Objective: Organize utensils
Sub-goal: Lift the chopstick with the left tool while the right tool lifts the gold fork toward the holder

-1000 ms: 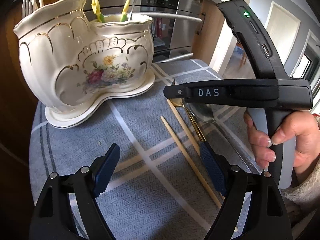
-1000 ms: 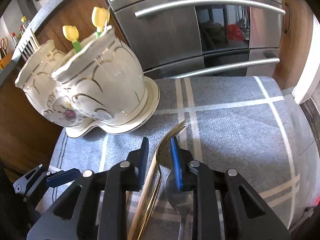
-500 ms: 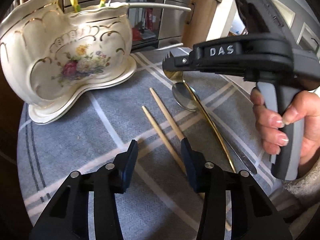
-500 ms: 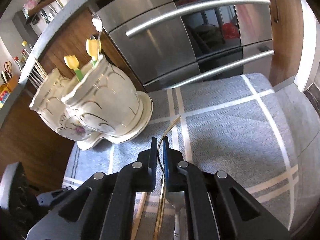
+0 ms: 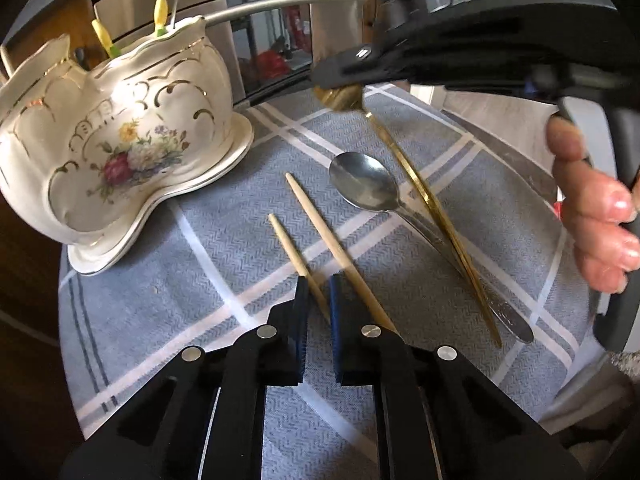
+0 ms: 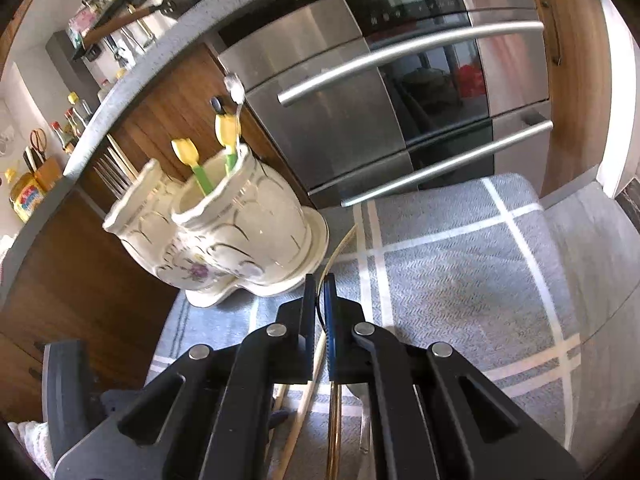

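A cream floral ceramic utensil holder (image 5: 120, 148) stands on the grey checked cloth (image 5: 200, 248); it also shows in the right wrist view (image 6: 240, 240), with yellow tulip-handled utensils (image 6: 226, 132) in it. My left gripper (image 5: 318, 300) is shut on a short wooden chopstick (image 5: 288, 244) lying on the cloth. A longer chopstick (image 5: 324, 228) lies beside it. My right gripper (image 6: 319, 292) is shut on the bowl end of a gold spoon (image 5: 424, 196), lifting that end while the handle tip rests on the cloth. A silver spoon (image 5: 368, 184) lies flat.
A steel oven with bar handles (image 6: 400, 60) stands behind the table. The table's right edge (image 6: 580, 216) is close. A knife (image 5: 516, 164) lies at the far right of the cloth. A wooden cabinet (image 6: 60, 280) is at the left.
My left gripper moved forward and closed on the short chopstick. My right gripper, closed on the gold spoon, rose and tilted its bowl end up off the cloth.
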The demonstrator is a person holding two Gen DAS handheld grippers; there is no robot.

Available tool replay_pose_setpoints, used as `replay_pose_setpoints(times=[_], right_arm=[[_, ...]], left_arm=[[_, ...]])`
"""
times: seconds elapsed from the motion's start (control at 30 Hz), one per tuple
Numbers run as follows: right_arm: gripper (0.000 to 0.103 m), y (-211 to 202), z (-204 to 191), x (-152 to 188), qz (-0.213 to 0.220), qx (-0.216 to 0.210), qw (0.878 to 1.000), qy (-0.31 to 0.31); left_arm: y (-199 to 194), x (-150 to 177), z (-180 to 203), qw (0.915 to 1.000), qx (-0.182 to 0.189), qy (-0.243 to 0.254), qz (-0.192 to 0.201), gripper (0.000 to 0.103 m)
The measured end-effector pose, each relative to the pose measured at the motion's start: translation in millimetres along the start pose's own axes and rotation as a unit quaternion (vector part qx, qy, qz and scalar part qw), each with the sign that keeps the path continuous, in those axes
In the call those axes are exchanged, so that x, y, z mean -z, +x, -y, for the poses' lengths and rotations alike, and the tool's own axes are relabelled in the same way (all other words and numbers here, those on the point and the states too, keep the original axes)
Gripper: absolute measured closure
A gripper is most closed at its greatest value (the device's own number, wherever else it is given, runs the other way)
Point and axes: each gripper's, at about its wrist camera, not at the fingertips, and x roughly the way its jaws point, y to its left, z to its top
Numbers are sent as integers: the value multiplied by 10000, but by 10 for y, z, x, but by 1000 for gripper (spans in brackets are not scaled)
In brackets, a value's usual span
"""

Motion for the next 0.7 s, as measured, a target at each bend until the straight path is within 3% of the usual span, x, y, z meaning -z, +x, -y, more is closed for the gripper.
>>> replay_pose_setpoints(times=[0.17,0.37,0.63,0.7], right_arm=[[99,-198,-27,-29,326,-114,9994,-39],[100,-447,-155,-59,705,-135,9971,-246],[100,-749,-407,-62,1234,-140,9906,-569],[100,-811,-483,-82,1365,-131,9882,-684]], left_arm=[[-108,64,-188,9987,351,-322,185,98],[-410,43,-285,9954,311,-457,785,98],[-1067,10,-485,9803,330,-780,1785,98],[-1230,-22,-523,9732,292,-861,2111,98]])
